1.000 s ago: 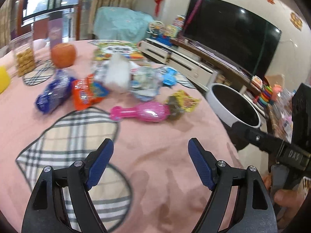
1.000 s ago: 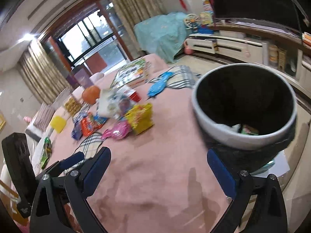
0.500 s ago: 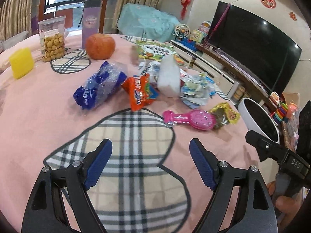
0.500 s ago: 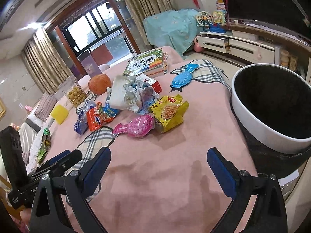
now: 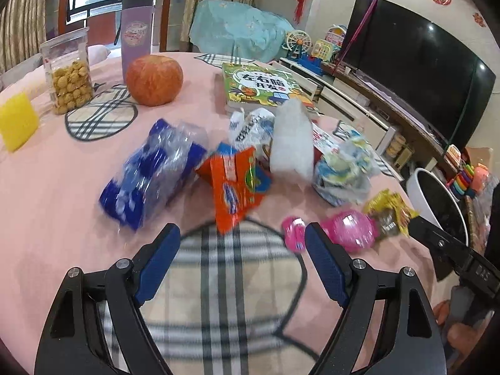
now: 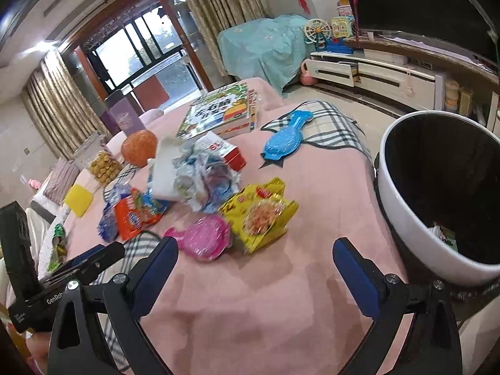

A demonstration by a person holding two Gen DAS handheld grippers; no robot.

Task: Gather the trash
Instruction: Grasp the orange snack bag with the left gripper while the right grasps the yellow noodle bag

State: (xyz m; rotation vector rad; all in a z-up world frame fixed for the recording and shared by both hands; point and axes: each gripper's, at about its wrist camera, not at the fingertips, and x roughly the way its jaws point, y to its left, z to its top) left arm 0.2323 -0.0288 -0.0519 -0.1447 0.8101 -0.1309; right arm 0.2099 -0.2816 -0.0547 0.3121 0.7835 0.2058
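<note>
Both tools wide open, empty: left tool [image 5: 242, 251] above table [image 5: 47, 206] short of orange wrapper [image 5: 236, 187]; right tool [image 6: 254, 261] near yellow wrapper [image 6: 261, 214]. Bin [image 6: 406, 218] at table's right edge.

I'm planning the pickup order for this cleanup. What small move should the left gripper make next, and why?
Probably ease the left gripper forward and down onto the orange snack wrapper. Its jaws stand open with nothing between them, and that wrapper lies on the pink tablecloth just ahead of the fingertips, nearer than the blue wrapper. The bin waits at the table's edge.
</note>
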